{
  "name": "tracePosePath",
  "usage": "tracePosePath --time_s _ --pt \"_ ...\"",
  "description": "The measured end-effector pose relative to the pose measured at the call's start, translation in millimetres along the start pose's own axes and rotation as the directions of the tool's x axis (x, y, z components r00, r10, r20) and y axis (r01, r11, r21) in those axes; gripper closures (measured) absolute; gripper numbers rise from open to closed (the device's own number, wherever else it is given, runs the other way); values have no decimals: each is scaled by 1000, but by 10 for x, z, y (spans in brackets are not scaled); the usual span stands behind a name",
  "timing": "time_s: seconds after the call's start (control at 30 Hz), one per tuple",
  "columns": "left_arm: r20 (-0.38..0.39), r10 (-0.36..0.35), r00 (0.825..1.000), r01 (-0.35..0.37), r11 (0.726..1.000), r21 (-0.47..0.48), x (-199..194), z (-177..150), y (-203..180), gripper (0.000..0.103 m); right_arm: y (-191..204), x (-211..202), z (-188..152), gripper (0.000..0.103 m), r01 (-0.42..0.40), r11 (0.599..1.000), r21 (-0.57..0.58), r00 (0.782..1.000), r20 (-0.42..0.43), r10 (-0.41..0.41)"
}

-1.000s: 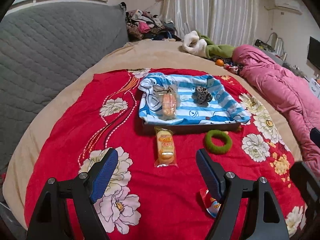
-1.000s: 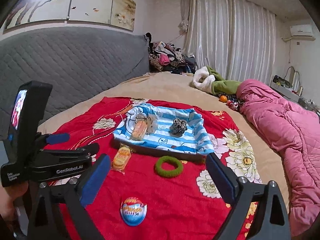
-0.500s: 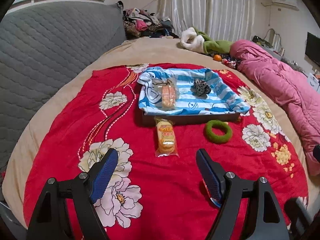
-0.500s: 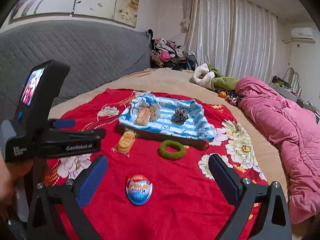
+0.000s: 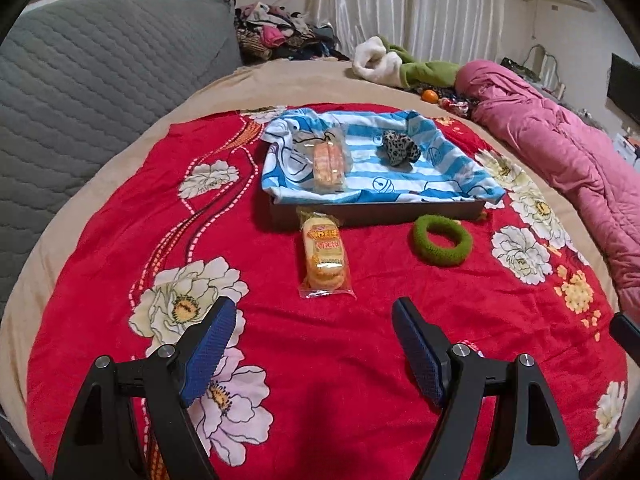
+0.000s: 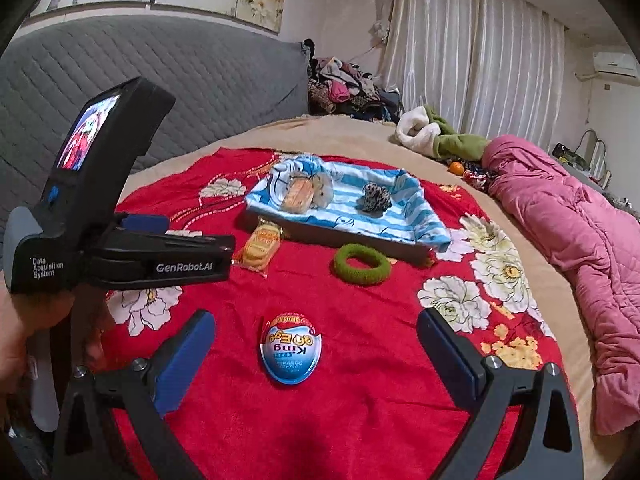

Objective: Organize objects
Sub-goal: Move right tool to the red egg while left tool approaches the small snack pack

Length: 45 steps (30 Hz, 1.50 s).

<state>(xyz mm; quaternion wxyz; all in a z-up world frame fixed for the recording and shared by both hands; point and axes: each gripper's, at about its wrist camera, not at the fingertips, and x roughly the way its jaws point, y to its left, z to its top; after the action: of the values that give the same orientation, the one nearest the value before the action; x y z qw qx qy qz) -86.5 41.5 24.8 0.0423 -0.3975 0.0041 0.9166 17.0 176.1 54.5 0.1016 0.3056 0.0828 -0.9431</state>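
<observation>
Spread across a bed, a red floral blanket (image 5: 360, 360) holds a towel-lined tray (image 5: 376, 212); just before it lie a biscuit packet (image 5: 324, 256), green ring (image 5: 440, 240) and egg-shaped packet (image 6: 291, 350). Both the left gripper (image 5: 312, 344) and right gripper (image 6: 316, 356) gape, empty.

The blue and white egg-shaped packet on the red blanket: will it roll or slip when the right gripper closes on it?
The blue and white egg-shaped packet lies flat on the soft red blanket, so it probably will not roll. Its glossy rounded surface may slip between the open right gripper. It looks light and may be a brittle shell.
</observation>
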Motion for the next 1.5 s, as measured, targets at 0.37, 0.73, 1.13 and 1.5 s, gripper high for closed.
tracePosePath --time_s 0.37,0.73,1.13,1.5 --pt "-29 -7 1000 7 1000 7 394 -31 -21 22 35 324 -152 1 -15 1000 1 998 -56 15" --pt "-46 -22 999 23 1000 12 712 -22 -78 22 56 634 -272 1 -19 1000 -12 994 -109 17" --pt "-74 -14 997 15 1000 9 1037 60 -79 22 16 887 -312 1 -29 1000 9 988 -150 30" --pt "-86 -28 996 27 1000 -4 1253 147 -62 22 14 1037 -298 6 -45 999 19 984 -169 47"
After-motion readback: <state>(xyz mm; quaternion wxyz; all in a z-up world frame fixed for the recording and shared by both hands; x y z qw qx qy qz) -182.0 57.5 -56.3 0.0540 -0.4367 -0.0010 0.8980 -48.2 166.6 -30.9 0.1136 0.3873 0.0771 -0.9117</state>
